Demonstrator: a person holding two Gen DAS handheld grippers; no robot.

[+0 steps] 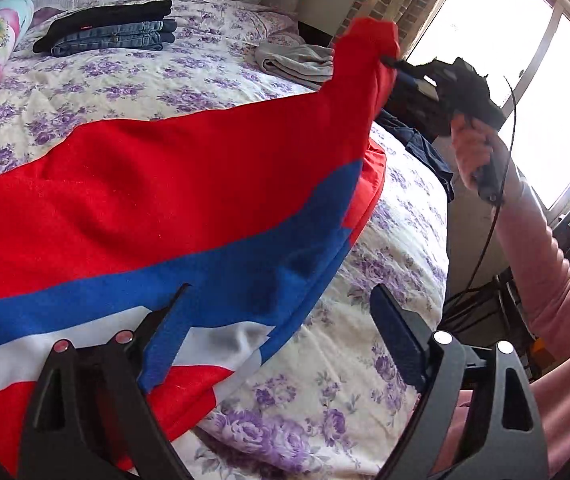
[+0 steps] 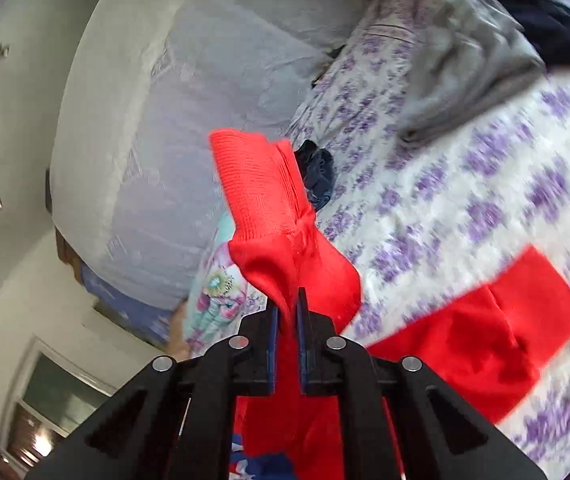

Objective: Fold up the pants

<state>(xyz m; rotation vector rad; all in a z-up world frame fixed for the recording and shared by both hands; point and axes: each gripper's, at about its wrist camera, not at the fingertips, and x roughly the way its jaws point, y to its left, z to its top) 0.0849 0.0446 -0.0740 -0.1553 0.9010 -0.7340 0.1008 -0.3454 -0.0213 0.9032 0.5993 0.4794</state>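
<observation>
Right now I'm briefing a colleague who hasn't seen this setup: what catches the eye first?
The red pants with a blue and white stripe, spread across the floral bedspread. The right gripper is shut on one red cuffed end, lifting it, while the left gripper hangs open over the stripe.

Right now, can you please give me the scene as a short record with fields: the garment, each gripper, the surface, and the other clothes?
garment: red pants with blue and white stripes, one leg end lifted, the rest lying on the bed
right gripper: shut on the red pants, near the ribbed cuff
left gripper: open, holding nothing, over the striped part
surface: bed with purple floral cover
other clothes: folded stack of jeans and black pants; grey garment, loosely folded; dark blue garment at the bed edge
</observation>
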